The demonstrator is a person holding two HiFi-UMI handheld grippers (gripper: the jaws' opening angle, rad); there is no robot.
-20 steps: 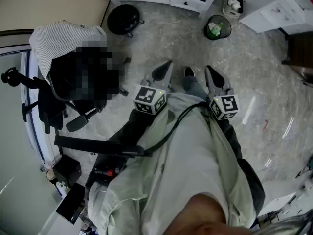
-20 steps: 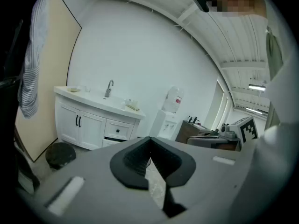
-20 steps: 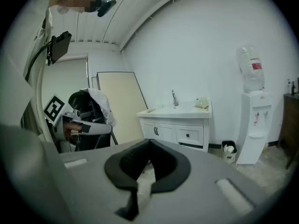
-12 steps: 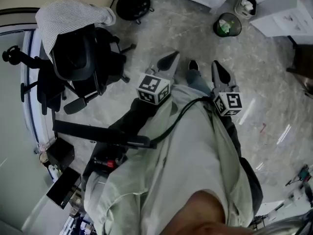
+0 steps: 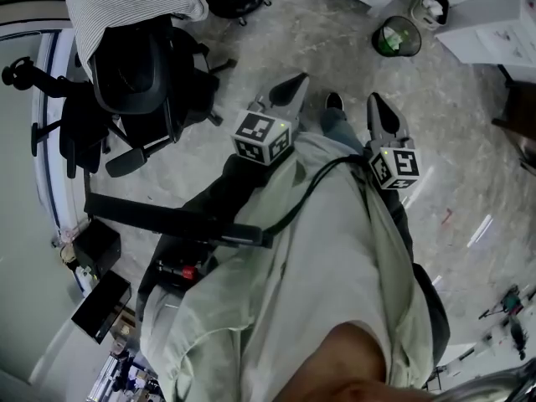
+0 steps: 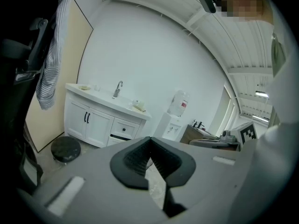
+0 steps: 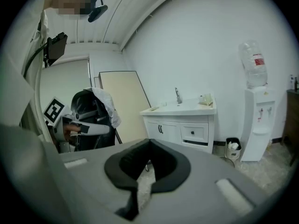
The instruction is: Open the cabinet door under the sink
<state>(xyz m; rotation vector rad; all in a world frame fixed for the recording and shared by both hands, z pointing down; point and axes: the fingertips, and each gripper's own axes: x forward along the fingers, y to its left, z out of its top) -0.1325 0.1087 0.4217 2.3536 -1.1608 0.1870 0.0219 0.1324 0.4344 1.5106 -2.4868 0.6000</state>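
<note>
The grey marbled stone floor point(image 5: 318, 48) fills most of the head view. The white vanity cabinet with a sink basin top point(image 7: 180, 129) stands against the white wall, well apart from both grippers; the left gripper view shows it at the left point(image 6: 98, 120). The 2 white cabinet doors under the sink point(image 7: 160, 129) are shut, flush with the cabinet front, with 2 black vertical handles point(image 6: 86, 118) side by side at the centre seam. A black office chair point(image 5: 134, 65) stands at the person's left, with a grey-and-white striped shirt point(image 5: 126, 2) draped over its backrest. A white water dispenser with a clear bottle on top point(image 7: 256, 125) stands to the right of the vanity. A black round stool point(image 6: 65, 149) sits on the floor in front of the vanity's left end. A black mesh waste bin with green contents point(image 5: 395, 36) and a small white waste bin point(image 7: 232, 148) stand on the floor between the vanity and the dispenser. The left gripper point(image 5: 295, 84) is held in front of the person's torso, angled slightly downward, with its jaws together and nothing between them point(image 6: 149, 146). The right gripper point(image 5: 377, 105) is held beside it at a similar height, jaws fully closed and empty point(image 7: 148, 146). Neither gripper touches the cabinet.
</note>
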